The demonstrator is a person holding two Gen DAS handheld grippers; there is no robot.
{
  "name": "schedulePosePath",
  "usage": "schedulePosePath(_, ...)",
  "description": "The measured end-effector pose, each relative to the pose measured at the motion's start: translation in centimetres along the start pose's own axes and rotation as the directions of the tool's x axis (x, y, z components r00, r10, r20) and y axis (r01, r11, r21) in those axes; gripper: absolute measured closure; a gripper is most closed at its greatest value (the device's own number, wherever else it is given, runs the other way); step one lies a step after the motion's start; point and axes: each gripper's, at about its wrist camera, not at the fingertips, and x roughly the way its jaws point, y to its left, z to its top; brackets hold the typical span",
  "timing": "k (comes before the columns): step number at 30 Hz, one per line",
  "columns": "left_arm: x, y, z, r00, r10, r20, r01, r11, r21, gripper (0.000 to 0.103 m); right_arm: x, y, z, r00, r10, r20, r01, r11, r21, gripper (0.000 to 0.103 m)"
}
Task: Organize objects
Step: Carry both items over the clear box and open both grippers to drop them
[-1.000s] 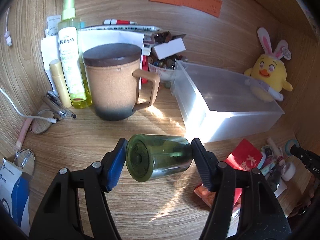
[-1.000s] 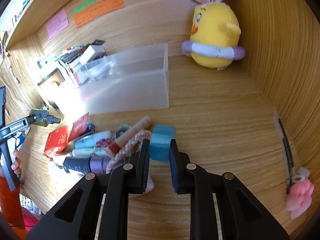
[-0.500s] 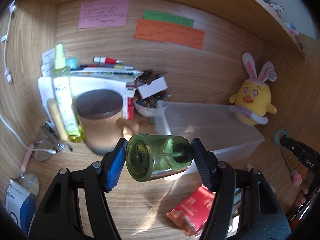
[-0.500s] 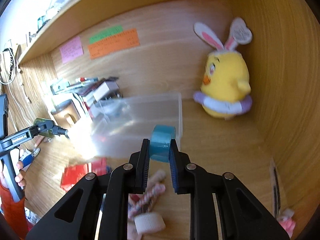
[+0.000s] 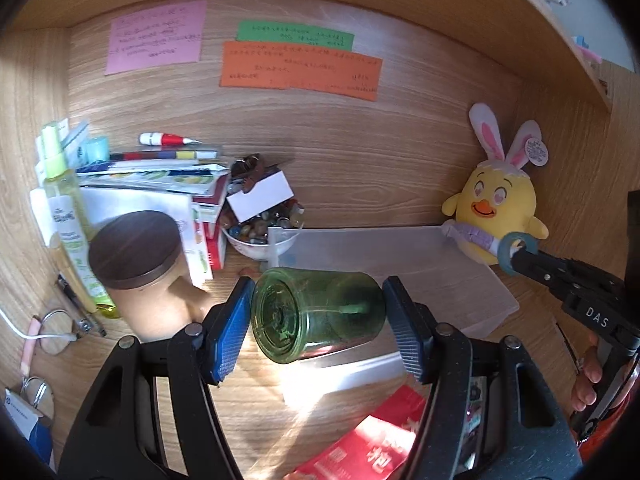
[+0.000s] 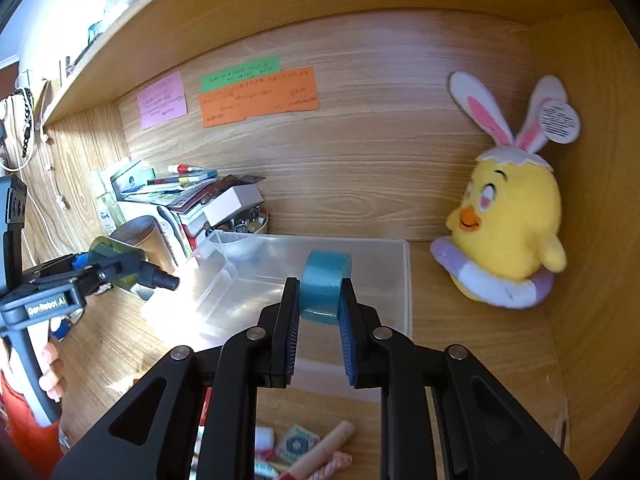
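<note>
My left gripper (image 5: pixel 318 312) is shut on a green glass jar (image 5: pixel 316 312), held on its side above the desk, base toward the camera. Just beyond it lies a clear plastic bin (image 5: pixel 400 264). My right gripper (image 6: pixel 319 300) is shut on a blue tape roll (image 6: pixel 325 286), held in the air over the near side of the same bin (image 6: pixel 304 272). The right gripper with its tape roll (image 5: pixel 516 254) also shows at the right of the left wrist view. In the right wrist view the left gripper with the jar (image 6: pixel 116 260) is at far left.
A brown lidded mug (image 5: pixel 140 272), a green spray bottle (image 5: pixel 68 220), stacked books (image 5: pixel 160 184) and a bowl of small items (image 5: pixel 260 232) crowd the back left. A yellow plush chick (image 6: pixel 508 232) sits at the back right corner. Red packets (image 5: pixel 368 440) and small items (image 6: pixel 304 452) lie near the front.
Both grippers have risen and drawn back from the desk, each keeping its grip. The tape roll left the clutter and now hangs over the bin; the jar is higher above the desk.
</note>
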Motion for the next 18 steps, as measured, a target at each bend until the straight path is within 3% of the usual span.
schedulePosePath(8, 4.1, -1.5, 0.0, 0.996, 0.009, -0.094, -0.006, 0.999, 0.032, 0.038, 3.9, -0.2, 1.2, 0.997, 0.017, -0.081, -0.019, 0.999, -0.031, 0.086)
schedulePosePath(18, 7.7, -2.4, -0.8, 0.981, 0.020, -0.191, -0.006, 0.997, 0.078, 0.038, 8.2, -0.2, -0.4, 0.980, 0.028, -0.197, -0.039, 0.998, -0.053, 0.086)
